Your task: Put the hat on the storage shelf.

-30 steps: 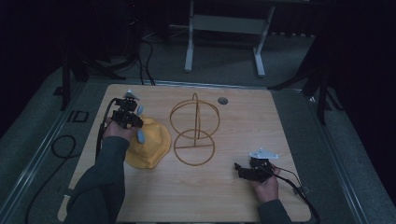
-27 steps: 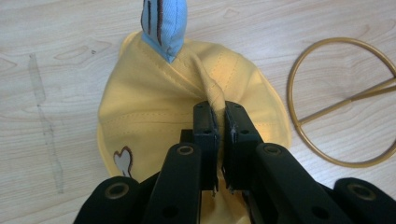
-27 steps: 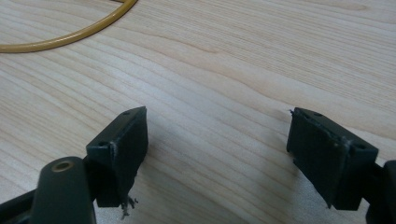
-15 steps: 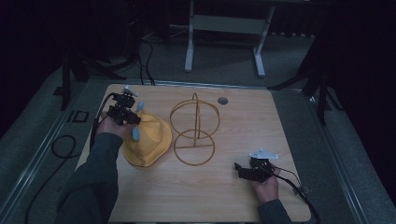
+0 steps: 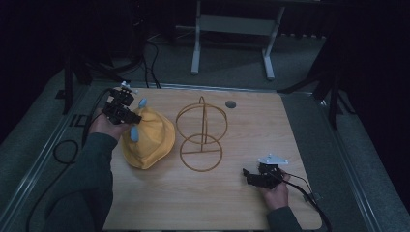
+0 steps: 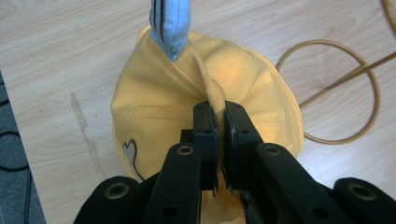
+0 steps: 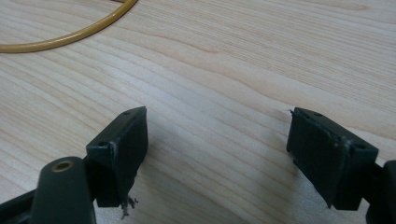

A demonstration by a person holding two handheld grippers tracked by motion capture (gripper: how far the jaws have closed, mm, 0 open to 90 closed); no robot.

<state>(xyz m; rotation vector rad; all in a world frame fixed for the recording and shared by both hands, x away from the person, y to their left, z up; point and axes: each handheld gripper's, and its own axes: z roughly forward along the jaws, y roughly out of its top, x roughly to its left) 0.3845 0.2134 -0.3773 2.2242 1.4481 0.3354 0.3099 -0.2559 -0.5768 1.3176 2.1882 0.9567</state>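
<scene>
A yellow fabric hat [image 5: 150, 142] with blue ear-like tabs [image 5: 142, 103] sits on the left part of the wooden table [image 5: 227, 208]. My left gripper [image 5: 130, 117] is shut on a raised fold of the hat's crown [image 6: 201, 79], its jaws [image 6: 217, 114] pinching the yellow cloth. One blue tab [image 6: 170, 23] stands up just beyond them. A gold wire stand [image 5: 200, 133], a ring base with upright hoops, stands mid-table to the hat's right. My right gripper [image 5: 247, 174] rests near the front right, open over bare wood [image 7: 217, 126].
A small dark round plug [image 5: 230, 104] is set in the table near its far edge. Part of the wire ring [image 7: 70, 35] lies ahead of the right gripper. Cables [image 5: 63, 150] trail on the floor at left, and a metal frame [image 5: 232, 24] stands beyond the table.
My left gripper has drawn back to the far left with the hat's crown pinched, pulling the hat up and slightly left. The right gripper has stayed put.
</scene>
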